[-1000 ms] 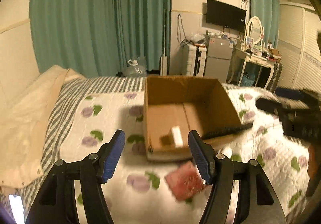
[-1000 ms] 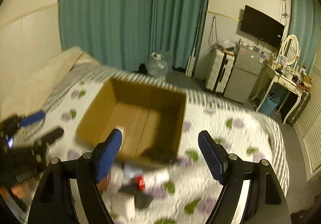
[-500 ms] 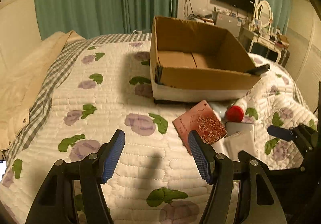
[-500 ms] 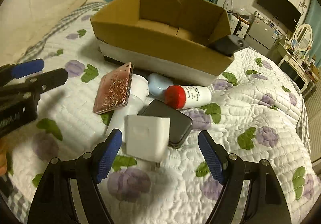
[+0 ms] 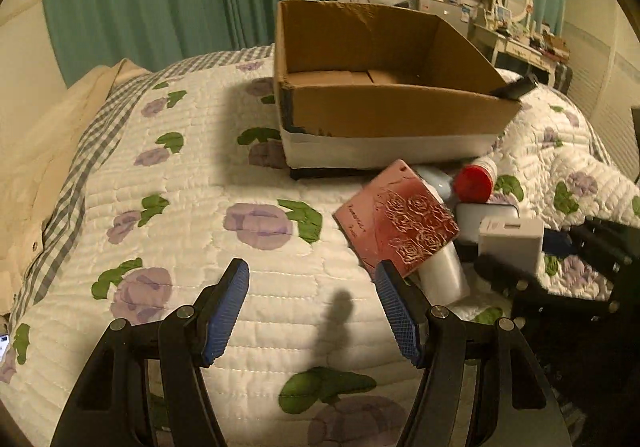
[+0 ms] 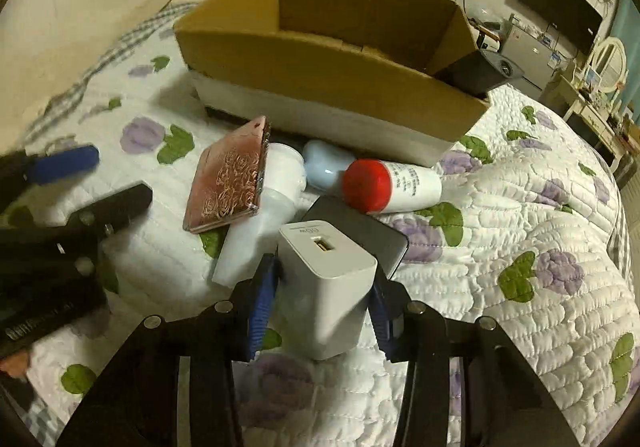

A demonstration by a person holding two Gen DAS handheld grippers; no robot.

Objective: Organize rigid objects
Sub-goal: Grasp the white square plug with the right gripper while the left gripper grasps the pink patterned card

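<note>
Centrally, white charger pinched between right tongs at lower frame, left tongs spread over bed, cardboard box above.

right tongs | closed in from wide | now around white charger

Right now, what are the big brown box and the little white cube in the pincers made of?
The open brown box looks like matte corrugated cardboard: creased walls, raw edges, tape at one corner. The small white cube-shaped charger looks like smooth, slightly glossy hard plastic, with a USB port on its face. The right gripper has its jaws against its sides.
</note>
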